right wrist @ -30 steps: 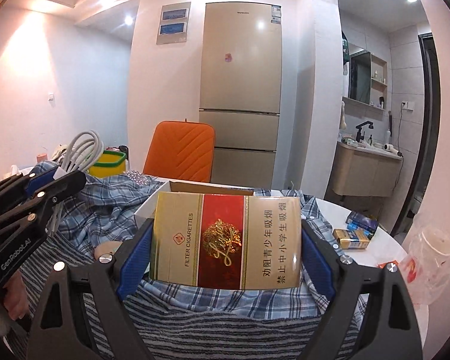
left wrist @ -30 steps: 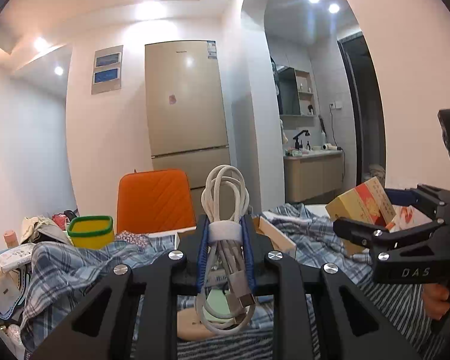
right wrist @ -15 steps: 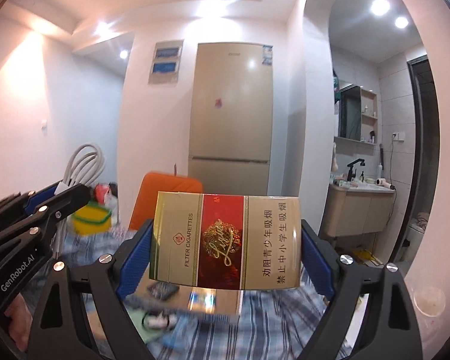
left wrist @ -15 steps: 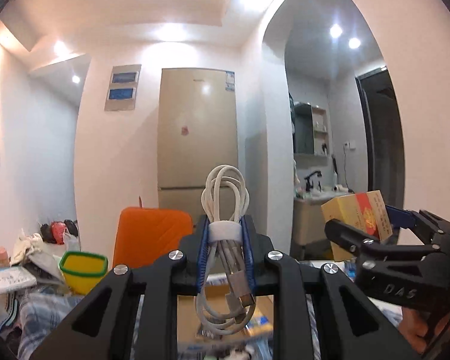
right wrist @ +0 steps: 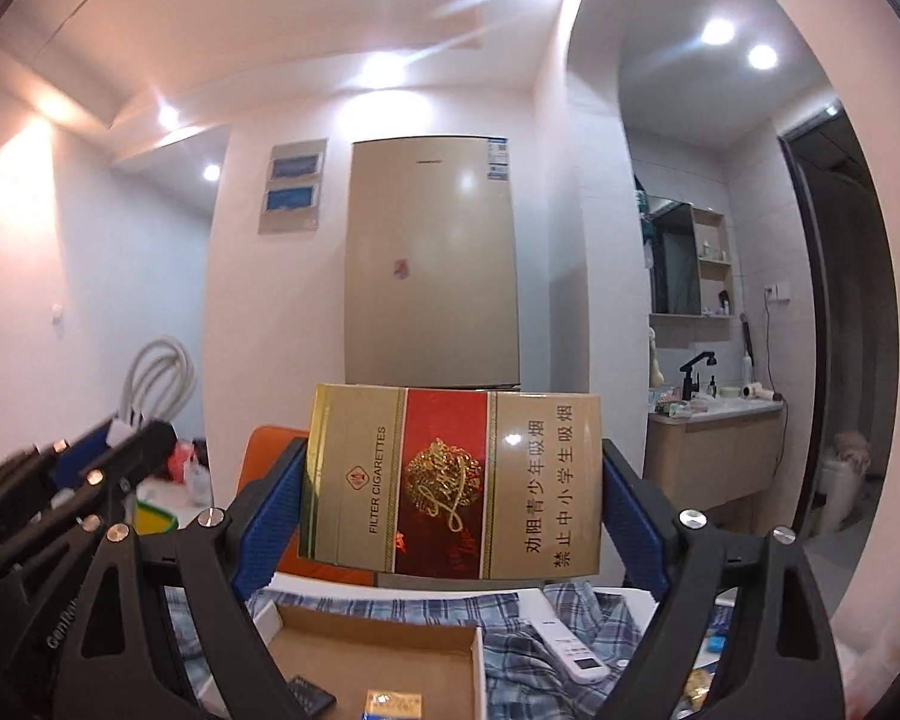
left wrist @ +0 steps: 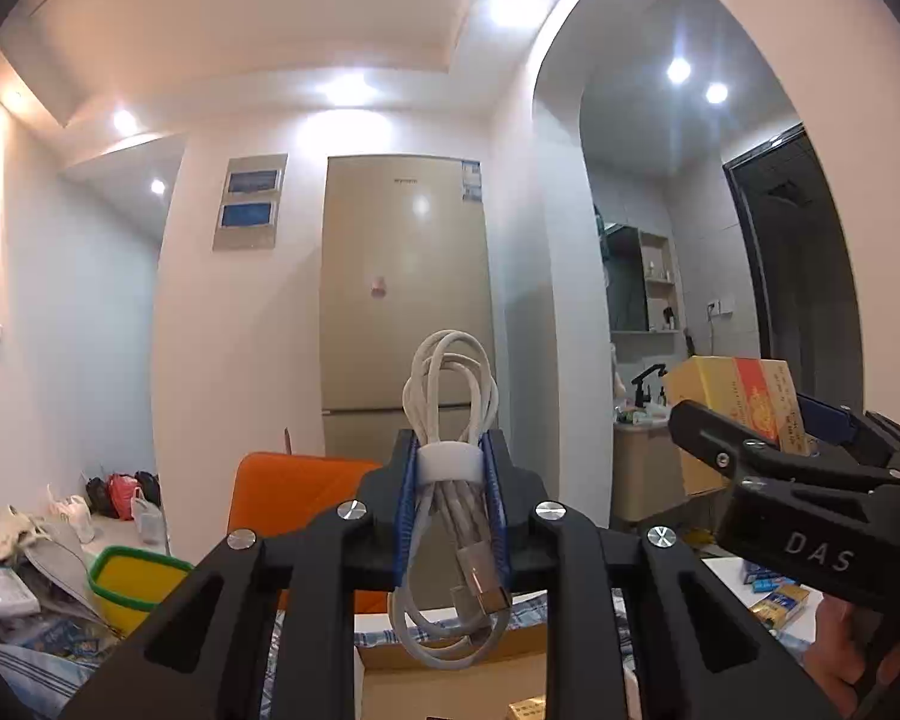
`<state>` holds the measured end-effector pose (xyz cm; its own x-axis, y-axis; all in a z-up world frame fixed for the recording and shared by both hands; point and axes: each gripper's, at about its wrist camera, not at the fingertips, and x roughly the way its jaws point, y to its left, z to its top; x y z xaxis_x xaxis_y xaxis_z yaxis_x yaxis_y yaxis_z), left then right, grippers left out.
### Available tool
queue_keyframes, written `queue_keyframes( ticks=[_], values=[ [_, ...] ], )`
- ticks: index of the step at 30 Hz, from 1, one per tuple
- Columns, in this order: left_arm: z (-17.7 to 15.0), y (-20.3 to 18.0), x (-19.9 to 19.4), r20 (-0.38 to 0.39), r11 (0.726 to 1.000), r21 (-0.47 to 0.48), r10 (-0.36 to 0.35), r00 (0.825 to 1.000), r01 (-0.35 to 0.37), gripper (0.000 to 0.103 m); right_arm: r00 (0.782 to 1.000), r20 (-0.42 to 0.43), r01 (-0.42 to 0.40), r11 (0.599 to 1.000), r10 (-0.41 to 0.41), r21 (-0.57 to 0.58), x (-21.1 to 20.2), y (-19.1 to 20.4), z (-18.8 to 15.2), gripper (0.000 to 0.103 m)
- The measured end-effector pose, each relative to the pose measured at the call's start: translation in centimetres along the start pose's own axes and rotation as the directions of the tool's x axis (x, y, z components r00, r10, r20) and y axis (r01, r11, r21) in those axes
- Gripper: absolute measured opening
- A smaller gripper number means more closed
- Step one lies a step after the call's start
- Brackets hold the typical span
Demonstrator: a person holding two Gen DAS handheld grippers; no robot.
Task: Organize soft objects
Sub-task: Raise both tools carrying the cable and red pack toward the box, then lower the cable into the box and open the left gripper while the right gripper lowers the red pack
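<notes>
Left gripper is clamped tight on a coiled white cable — the bundle stands upright between the blue pads, white strap around its middle, USB plug hanging near the bottom. Right gripper is spread wide but not empty: it's pinching a gold-and-red cigarette carton by its 2 short ends, label facing my camera (it reads FILTER CIGARETTES). Both tools are held up in the air, pointing roughly level at the beige fridge. Below them sits an open cardboard box on the plaid cloth — a small gold pack lies inside it, and a white remote rests on the cloth just beside the box. Orange chair stands behind.
</notes>
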<state>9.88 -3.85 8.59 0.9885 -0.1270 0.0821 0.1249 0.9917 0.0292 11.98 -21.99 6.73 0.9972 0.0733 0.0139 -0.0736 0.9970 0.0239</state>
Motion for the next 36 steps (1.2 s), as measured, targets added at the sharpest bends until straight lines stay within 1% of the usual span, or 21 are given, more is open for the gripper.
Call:
queue_keyframes(
  ticks=[1,3,5,7,10,14,16,19,23,26,28,29,30,31,33,34,36],
  values=[
    [-0.6,0.1,0.4,-0.005,1.0,-0.002,0.011,1.0,-0.011,0.022,1.0,-0.004,-0.003,1.0,0.003,0.006,0.4,-0.1,-0.5,0.088],
    [-1.8,0.4,0.9,-0.029,1.0,-0.013,-0.002,1.0,0.001,0.022,1.0,-0.019,-0.007,1.0,0.007,0.0,1.1,-0.1,-1.6,0.088],
    [-3.0,0.4,1.4,-0.043,1.0,-0.001,0.009,0.999,-0.009,0.022,0.999,-0.037,-0.011,1.0,0.01,-0.013,1.6,0.0,-3.1,0.088],
    [-4.1,0.3,2.2,-0.076,1.0,0.014,0.004,0.997,-0.003,0.022,0.999,-0.05,-0.005,1.0,0.003,-0.025,2.0,0.2,-4.6,0.088],
    [-5.4,0.5,3.1,-0.115,1.0,0.016,0.009,0.993,-0.007,0.022,0.994,-0.111,-0.018,1.0,0.015,-0.026,3.3,0.3,-6.6,0.088],
    [-7.3,1.0,4.7,-0.176,1.0,0.021,0.019,0.984,-0.015,0.022,0.985,-0.171,-0.003,1.0,0.0,-0.018,4.5,0.2,-8.8,0.088],
    [-8.0,1.3,5.3,-0.201,0.999,0.025,0.031,0.979,-0.027,0.022,0.978,-0.208,-0.009,1.0,0.006,-0.017,5.0,0.0,-9.6,0.088],
    [-8.9,1.8,6.4,-0.247,1.0,0.017,0.028,0.969,-0.025,0.022,0.97,-0.242,-0.026,0.999,0.019,-0.024,5.5,0.1,-10.3,0.088],
    [-10.2,1.3,7.6,-0.314,0.998,0.06,0.04,0.949,-0.022,0.022,0.958,-0.283,-0.061,0.998,0.049,-0.034,5.9,0.5,-11.1,0.088],
    [-11.0,1.1,8.1,-0.356,0.998,0.064,0.02,0.934,0.003,0.022,0.949,-0.308,-0.078,0.996,0.061,-0.045,6.1,0.8,-11.6,0.088],
    [-11.5,1.2,8.6,-0.4,0.999,0.049,0.002,0.916,0.019,0.022,0.941,-0.33,-0.092,0.995,0.071,-0.047,6.3,0.9,-11.8,0.088],
    [-11.7,1.3,8.8,-0.414,0.999,0.043,0.0,0.91,0.019,0.022,0.937,-0.341,-0.099,0.994,0.078,-0.044,6.4,1.0,-11.9,0.088],
    [-11.9,1.5,9.1,-0.432,0.999,0.033,0.002,0.902,0.014,0.022,0.931,-0.354,-0.106,0.994,0.086,-0.039,6.6,1.0,-12.0,0.088],
    [-11.9,1.8,9.2,-0.439,1.0,0.022,0.0,0.898,0.01,0.022,0.925,-0.37,-0.113,0.993,0.091,-0.038,6.8,1.0,-12.2,0.088],
    [-12.2,2.4,9.6,-0.464,1.0,-0.012,-0.005,0.886,0.0,0.022,0.911,-0.404,-0.114,0.992,0.086,-0.047,7.2,1.1,-12.6,0.088],
    [-12.4,2.8,10.0,-0.482,0.999,-0.031,-0.009,0.876,-0.007,0.022,0.905,-0.418,-0.115,0.992,0.084,-0.05,7.4,1.2,-12.8,0.088],
    [-12.8,3.3,10.1,-0.501,0.999,-0.048,-0.011,0.865,-0.015,0.022,0.893,-0.443,-0.12,0.991,0.086,-0.051,7.7,1.3,-13.1,0.088]
  ],
)
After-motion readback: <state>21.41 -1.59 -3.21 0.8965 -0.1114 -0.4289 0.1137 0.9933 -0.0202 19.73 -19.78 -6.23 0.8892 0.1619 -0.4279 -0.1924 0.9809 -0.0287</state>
